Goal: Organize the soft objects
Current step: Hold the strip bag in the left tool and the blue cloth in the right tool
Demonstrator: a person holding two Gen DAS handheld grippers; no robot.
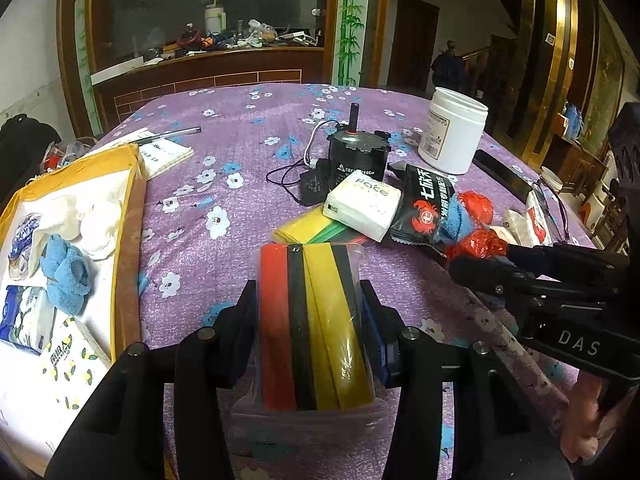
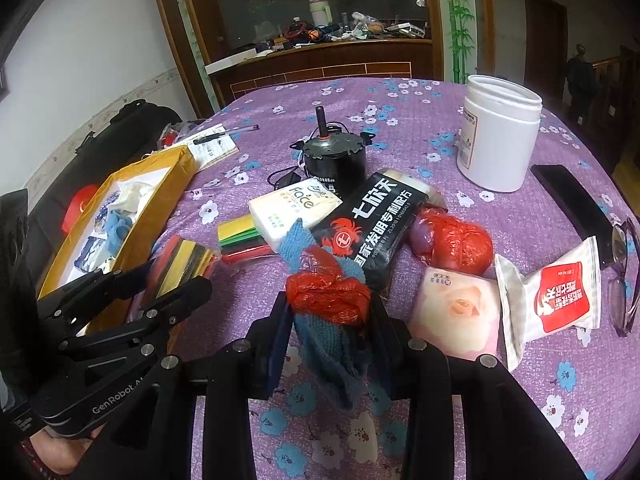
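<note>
Box [image 1: 128, 216] with yellow rim far left of motor [image 1: 356, 152], holding white cloth, blue cloth [image 1: 66, 276], tissue packs. Left hand-held gripper [image 1: 310, 312] near-left of motor, clamped on clear pouch of coloured bands [image 1: 316, 320], red, black, yellow strips showing. Loose coloured strips [image 2: 240, 236] and white Face tissue pack [image 2: 292, 208] just in front of motor. Black crab-print bag [image 2: 372, 224] leaning front-right of motor. Right hand-held gripper [image 2: 330, 332] clamped on blue knit cloth with red plastic bag [image 2: 328, 296]. White jar [image 2: 500, 132] well right of motor, all on purple floral counter [image 2: 420, 100].
</note>
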